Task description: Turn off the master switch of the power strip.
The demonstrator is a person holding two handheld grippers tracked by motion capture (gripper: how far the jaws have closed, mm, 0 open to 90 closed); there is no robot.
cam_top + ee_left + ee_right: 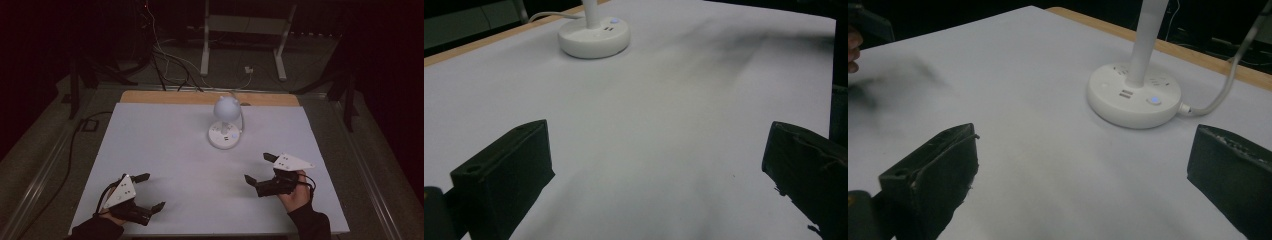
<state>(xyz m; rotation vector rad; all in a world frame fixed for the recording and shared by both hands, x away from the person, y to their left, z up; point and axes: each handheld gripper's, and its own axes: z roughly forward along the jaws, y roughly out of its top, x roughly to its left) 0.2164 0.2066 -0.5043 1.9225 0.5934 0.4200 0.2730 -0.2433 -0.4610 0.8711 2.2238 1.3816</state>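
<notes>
Left jaws: the 2 black jaws of the left gripper (pixel 150 191) stand spread wide, with bare white table surface between them and nothing pinched.
Right jaws: the right gripper (pixel 259 167) also has its 2 jaws spread wide apart, holding nothing.
Left gripper: it sits at the near left of the table (pixel 165 150), low over the surface, held by the person's left hand (pixel 112 215), with a grey three-cornered plate on top.
Right gripper: it hovers at the near right of the table in the person's right hand (pixel 295 195), a dark sleeve behind it, and its jaws point toward the table's middle.
Gap between grippers: the 2 are well apart, each on its own side, with open white surface between.
Lamp: a white desk lamp (pixel 225 122) stands upright at the far middle of the table, well apart from both grippers, with a rounded head above a stem.
Lamp base: the round white base (pixel 1133 97) lies flat on the table; the right gripper view shows a small lit blue button and 2 slots on it, and the left gripper view shows the same base (pixel 594 37) farther off.
Cord: a white cord (pixel 1228 80) leaves the base and runs off over the wooden far edge (pixel 150 96).
Light: the room is dim and dark beyond the table.
</notes>
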